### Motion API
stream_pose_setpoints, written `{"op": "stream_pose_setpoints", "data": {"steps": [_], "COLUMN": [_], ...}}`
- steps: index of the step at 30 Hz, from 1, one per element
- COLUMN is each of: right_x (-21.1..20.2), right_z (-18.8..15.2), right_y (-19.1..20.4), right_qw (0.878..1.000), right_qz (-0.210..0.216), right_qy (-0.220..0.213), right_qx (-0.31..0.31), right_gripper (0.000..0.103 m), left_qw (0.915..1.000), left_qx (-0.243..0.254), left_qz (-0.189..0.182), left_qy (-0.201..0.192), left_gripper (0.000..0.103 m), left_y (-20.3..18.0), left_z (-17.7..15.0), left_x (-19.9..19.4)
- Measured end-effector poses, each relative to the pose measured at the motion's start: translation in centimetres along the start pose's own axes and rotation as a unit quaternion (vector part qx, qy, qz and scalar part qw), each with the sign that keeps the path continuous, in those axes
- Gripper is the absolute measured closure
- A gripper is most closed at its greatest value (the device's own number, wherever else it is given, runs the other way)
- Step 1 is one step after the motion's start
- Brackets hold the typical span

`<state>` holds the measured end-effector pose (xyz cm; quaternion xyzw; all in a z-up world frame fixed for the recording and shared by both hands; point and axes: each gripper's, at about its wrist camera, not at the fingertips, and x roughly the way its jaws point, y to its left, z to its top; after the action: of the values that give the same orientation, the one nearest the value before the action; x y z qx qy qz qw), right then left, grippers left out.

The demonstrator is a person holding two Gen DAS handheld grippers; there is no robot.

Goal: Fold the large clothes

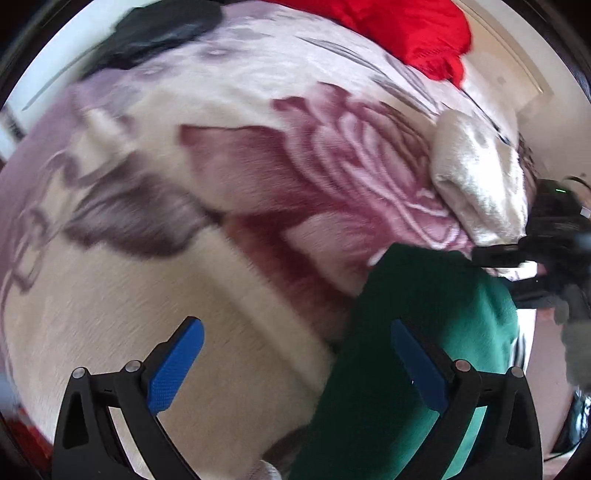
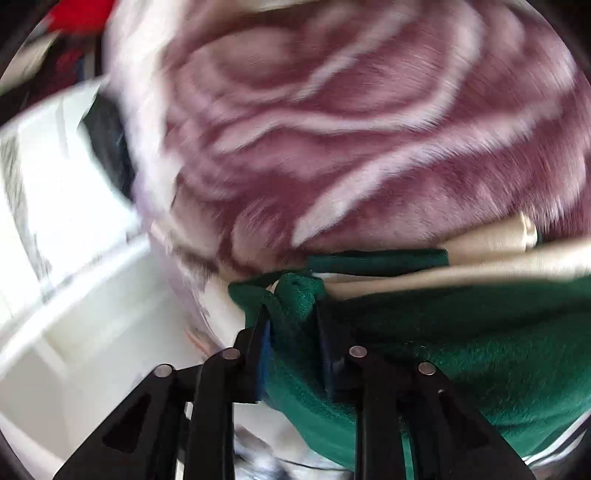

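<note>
Our right gripper [image 2: 291, 317] is pinching a bunched fold of the green garment [image 2: 461, 350] between its 2 closed fingers, and the fabric is spreading away to the right under a cream lining [image 2: 480, 273]. Our left gripper [image 1: 295, 358] is hanging with its 2 blue pads [image 1: 177, 369] spread wide and nothing between them; the right pad is showing against the green garment [image 1: 424, 295], the left against the blanket [image 1: 184, 280]. The garment is lying on this cream blanket with a large plum rose print [image 2: 351, 129], near its right edge in the left wrist view. Beyond it a cream folded cloth [image 1: 480, 177] is resting on the blanket. Farther back, a red cloth [image 1: 417, 29] and a dark cloth [image 1: 159, 29] are sitting at the blanket's far side.
</note>
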<state>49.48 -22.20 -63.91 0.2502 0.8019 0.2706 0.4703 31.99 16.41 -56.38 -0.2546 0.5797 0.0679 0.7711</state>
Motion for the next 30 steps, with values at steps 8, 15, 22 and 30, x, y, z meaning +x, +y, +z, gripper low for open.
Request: {"op": "stream_pose_setpoints", "data": {"steps": [8, 15, 22, 30], "right_x": [-13.7, -14.0, -14.1, -14.1], "right_z": [-7.4, -11.0, -11.4, -9.7], "right_y": [-5.5, -17.0, -18.7, -20.7], "right_qw": [0.979, 0.976, 0.951, 0.949], "right_qz": [-0.096, -0.080, -0.028, -0.066], "right_qy": [-0.176, -0.199, -0.303, -0.298], "right_qx": [-0.044, 0.036, 0.055, 0.083], "right_gripper": [0.031, 0.030, 0.100, 0.101], "left_qw": [0.9913, 0.9907, 0.9935, 0.9964], "left_qx": [-0.005, 0.000, 0.012, 0.025], "left_qz": [-0.100, -0.119, -0.089, -0.052], "left_qy": [0.085, 0.067, 0.069, 0.062], "left_gripper": [0.000, 0.082, 0.082, 0.082], "left_y": [-2.7, -4.1, -4.8, -5.9], "left_z": [4.5, 5.5, 5.9, 6.8], "left_x": [7.2, 7.9, 7.7, 6.8]}}
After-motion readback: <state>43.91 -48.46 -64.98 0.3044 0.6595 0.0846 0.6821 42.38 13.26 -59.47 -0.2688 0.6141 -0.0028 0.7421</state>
